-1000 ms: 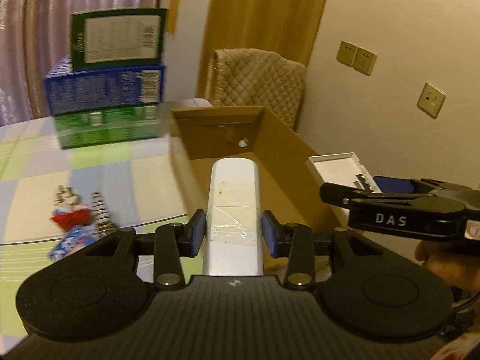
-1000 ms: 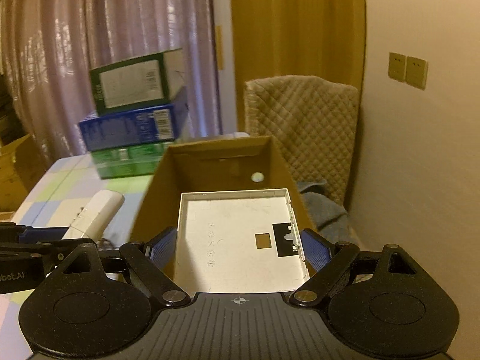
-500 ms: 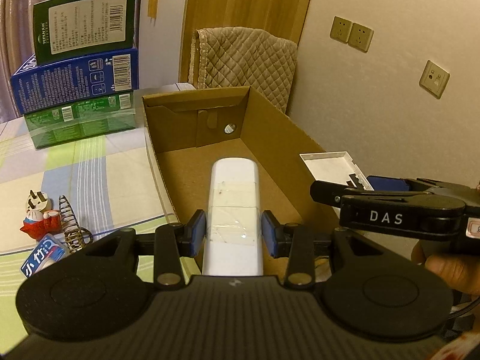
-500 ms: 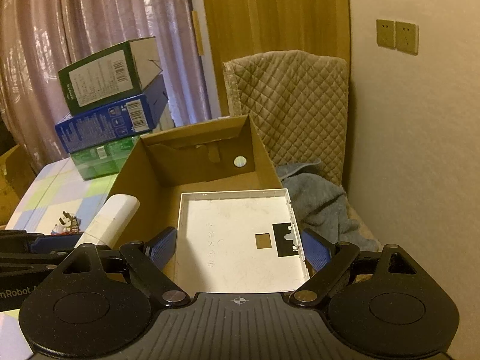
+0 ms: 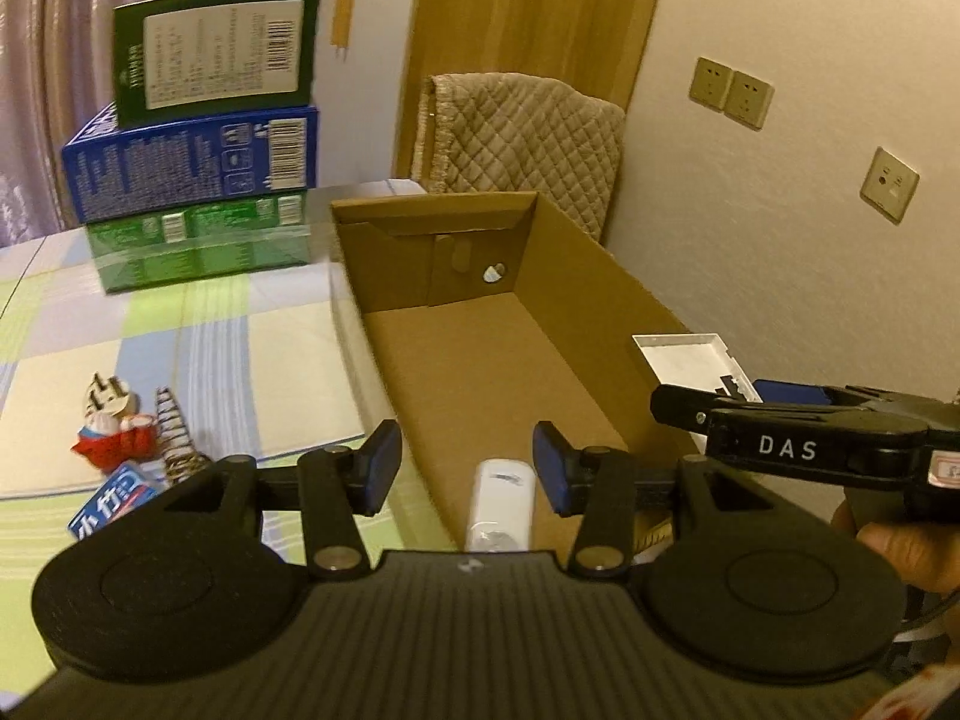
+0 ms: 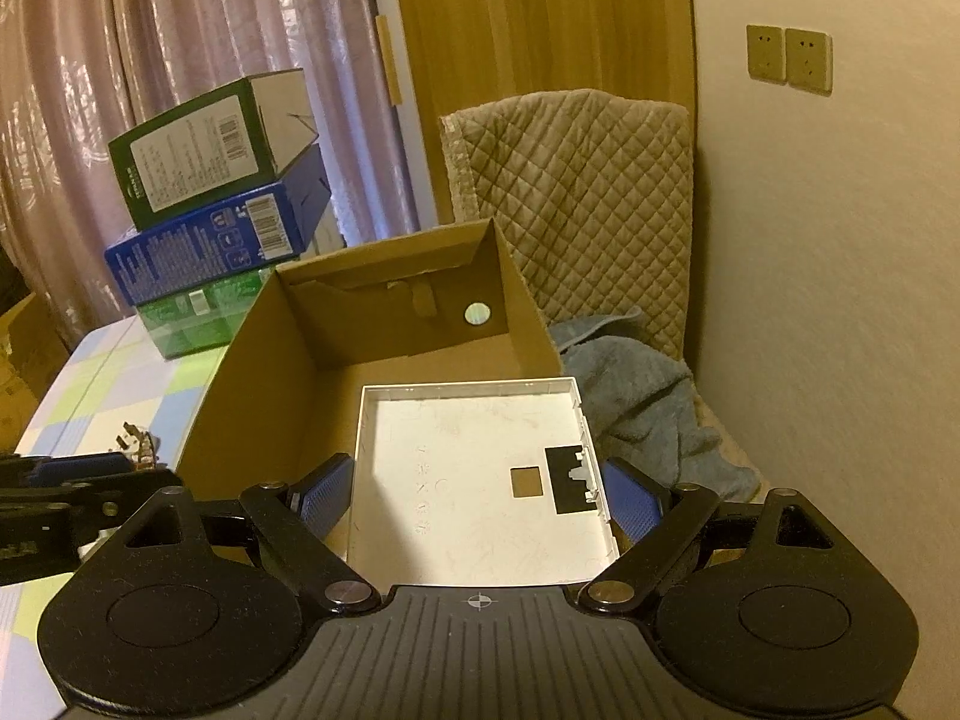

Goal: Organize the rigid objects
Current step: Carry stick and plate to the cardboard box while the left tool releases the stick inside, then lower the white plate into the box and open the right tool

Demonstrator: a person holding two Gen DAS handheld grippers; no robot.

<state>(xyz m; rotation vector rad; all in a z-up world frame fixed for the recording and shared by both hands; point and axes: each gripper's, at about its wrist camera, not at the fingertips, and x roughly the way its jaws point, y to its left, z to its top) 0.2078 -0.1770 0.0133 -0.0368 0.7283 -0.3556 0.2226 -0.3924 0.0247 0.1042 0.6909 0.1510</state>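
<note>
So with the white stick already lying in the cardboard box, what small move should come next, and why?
Probably lower the right gripper and release the white tray into the cardboard box. The left gripper has just been opening; the white stick lies loose between its pads, while the tray is gripped over the box.

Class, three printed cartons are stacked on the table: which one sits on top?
The dark green carton with the white label; the blue carton lies beneath it, the bright green carton lowest.

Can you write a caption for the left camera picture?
Left gripper open above white device lying in cardboard box.
</note>
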